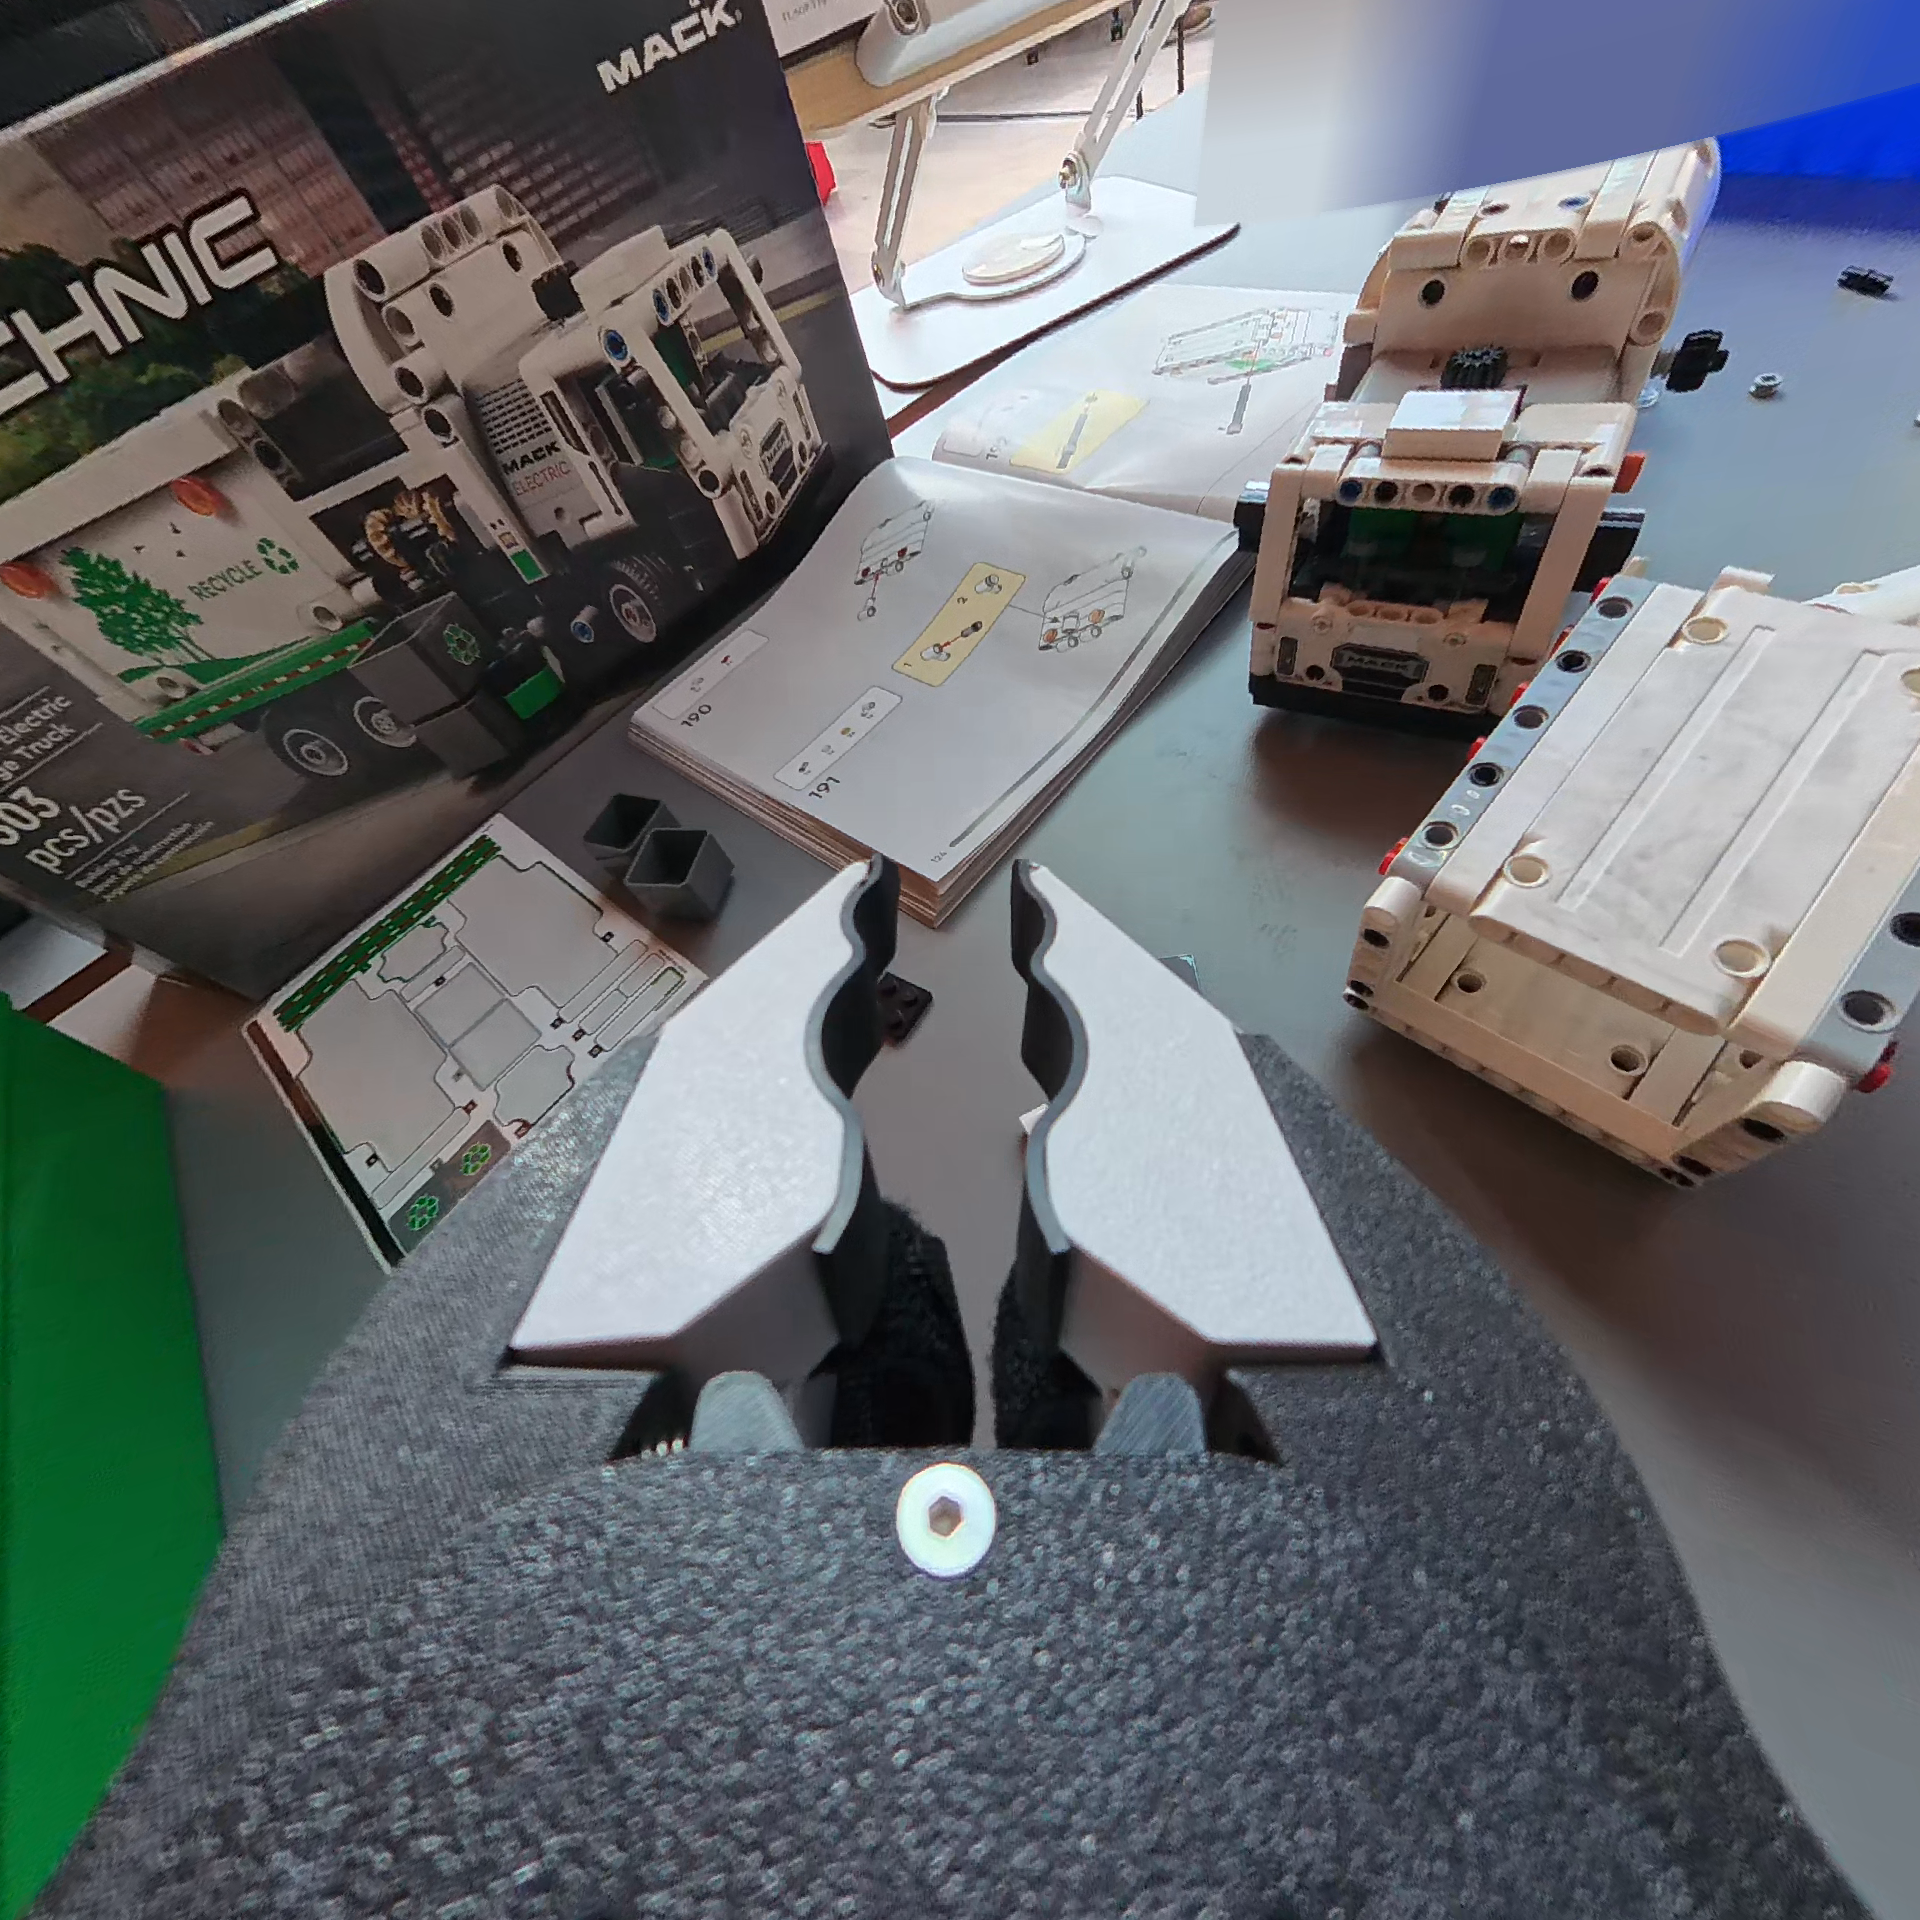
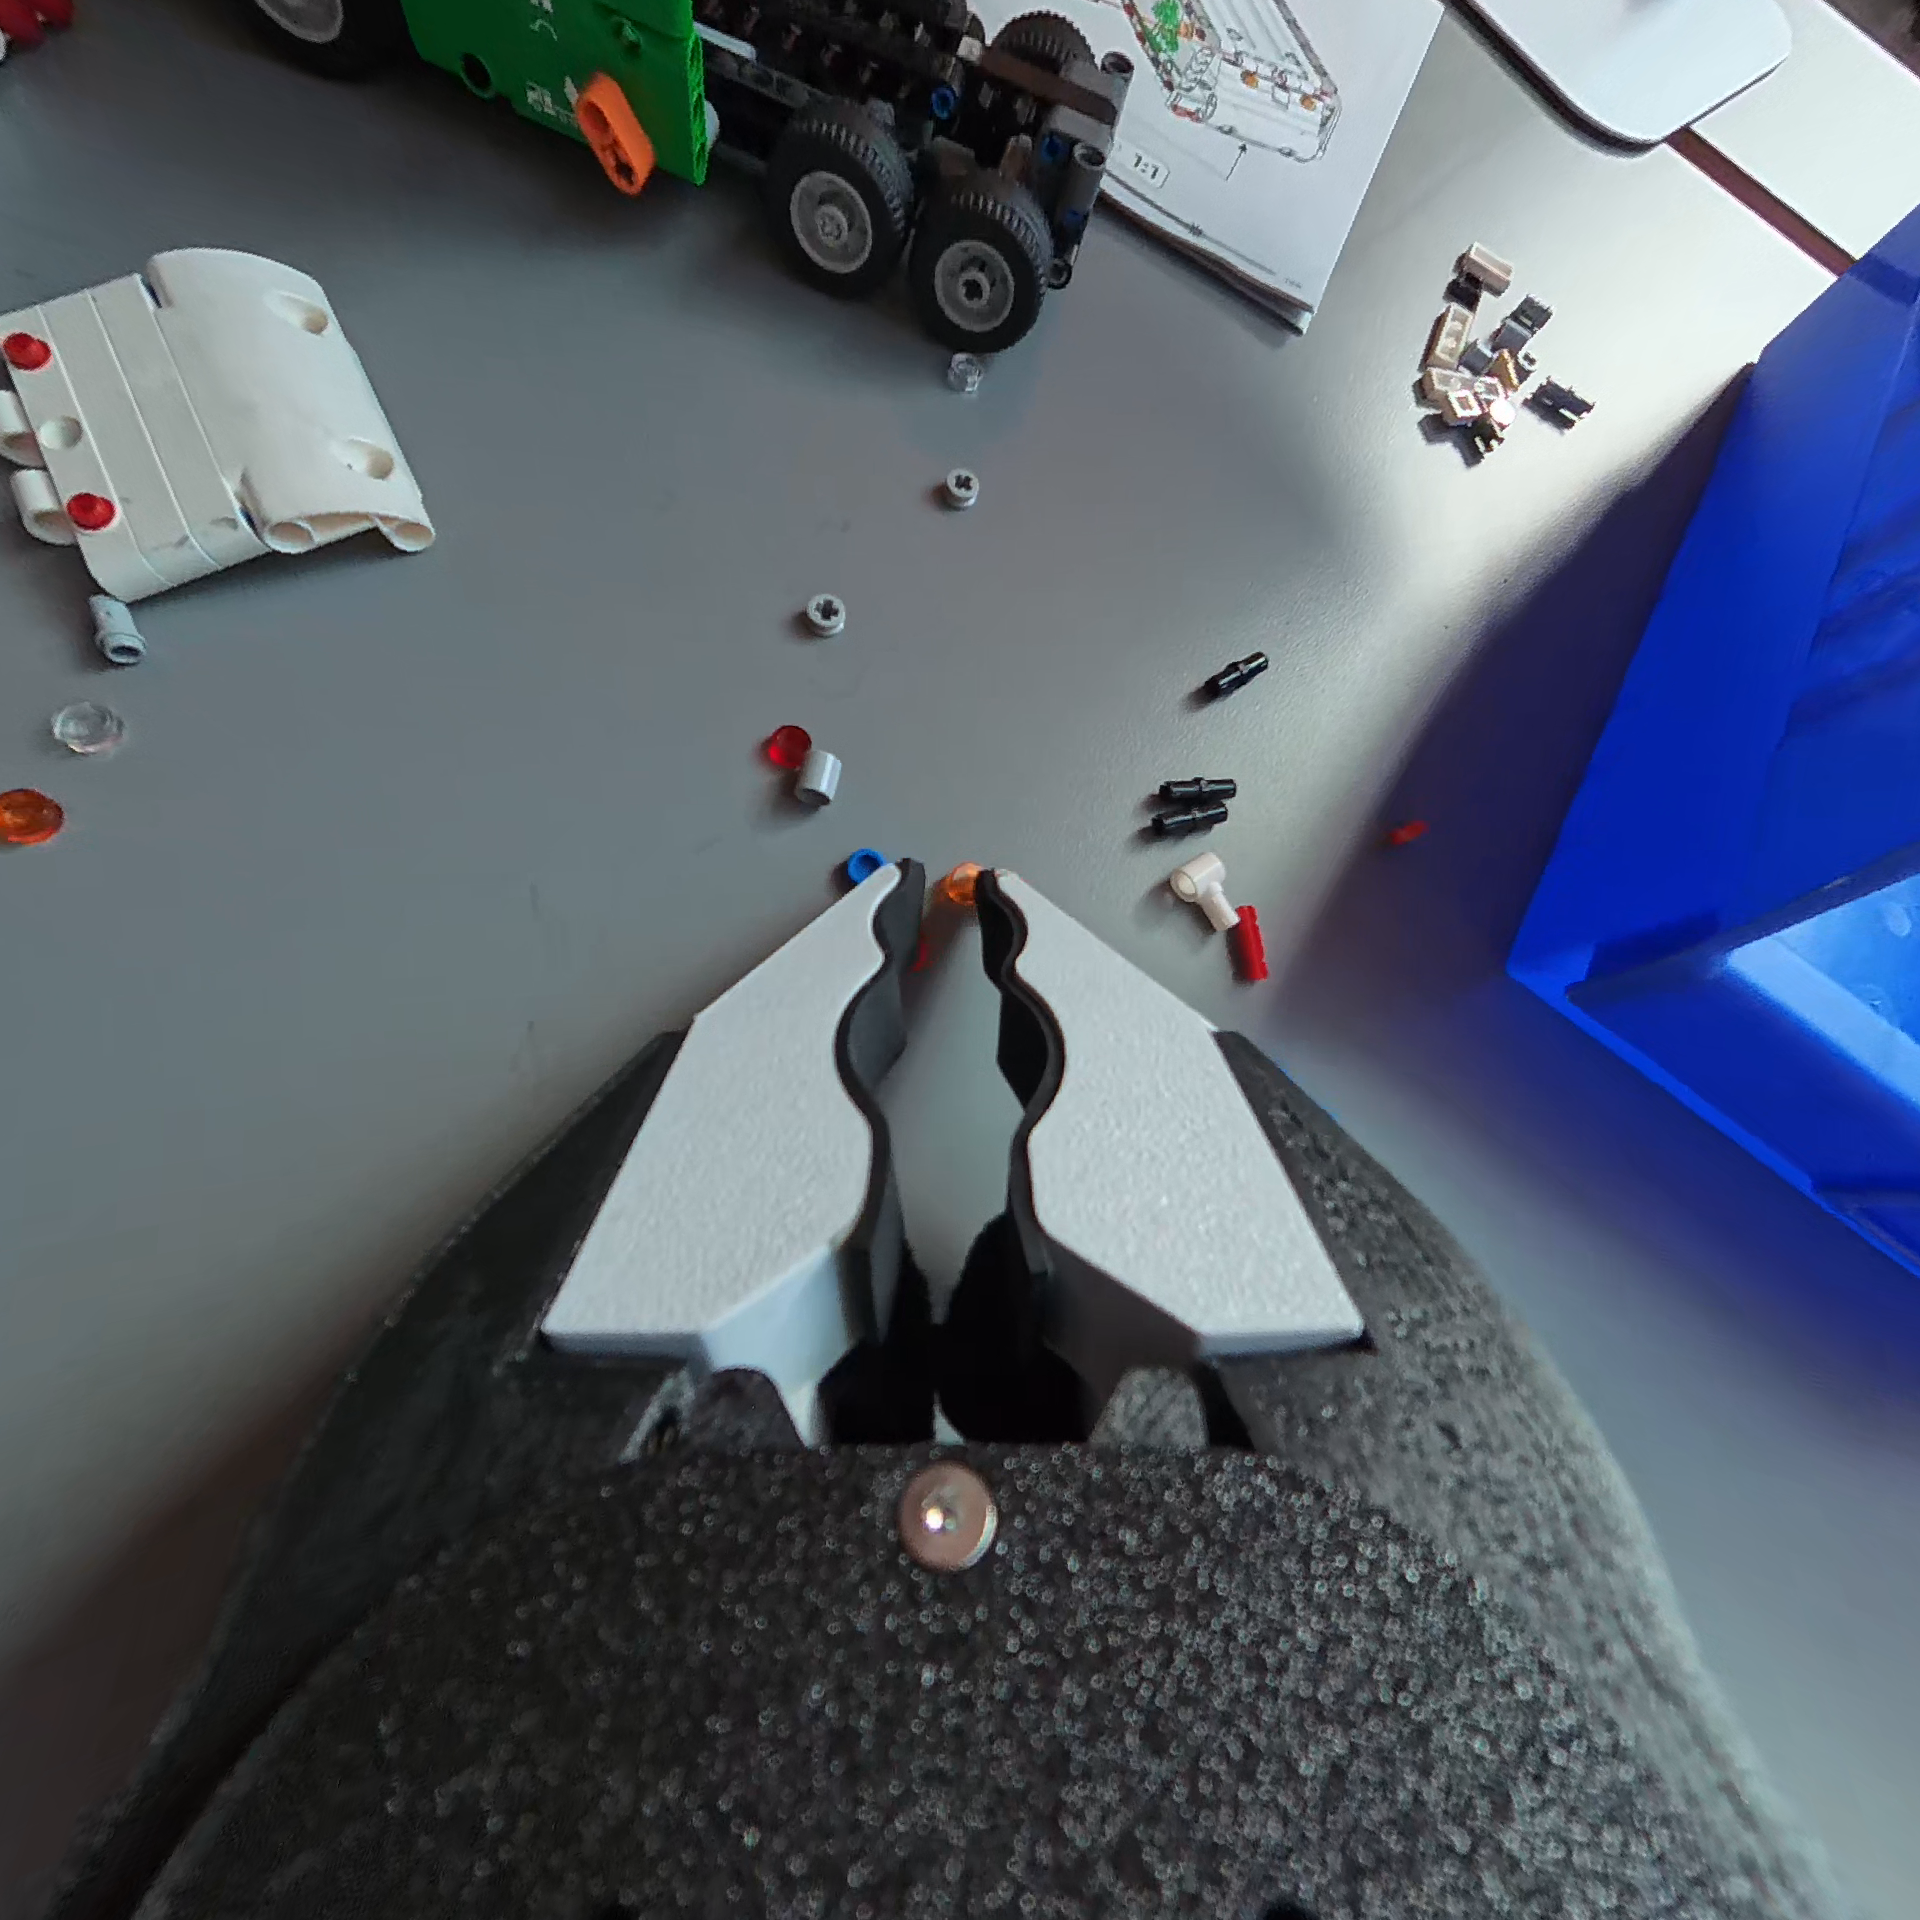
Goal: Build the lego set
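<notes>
**A:** What does your left claw see?

**B:** My left claw [image 1: 945, 883] hangs over the counter [image 1: 1226, 831], its jaws parted and holding nothing. At eleven o'clock stands the box [image 1: 395, 436], with the open manual [image 1: 935, 665] at twelve. The white cab [image 1: 1434, 540] sits at one o'clock, and a white body section [image 1: 1642, 914] lies at two.

**B:** And the right?

**A:** My right claw [image 2: 951, 883] is low on the counter, its jaws a narrow gap apart, with an orange stud [image 2: 958, 885] between the tips. I can't tell whether it's gripped. The wheeled chassis [image 2: 883, 156] is at twelve, a white panel [image 2: 208, 416] at ten, and a blue bin [image 2: 1766, 779] at three.
</notes>
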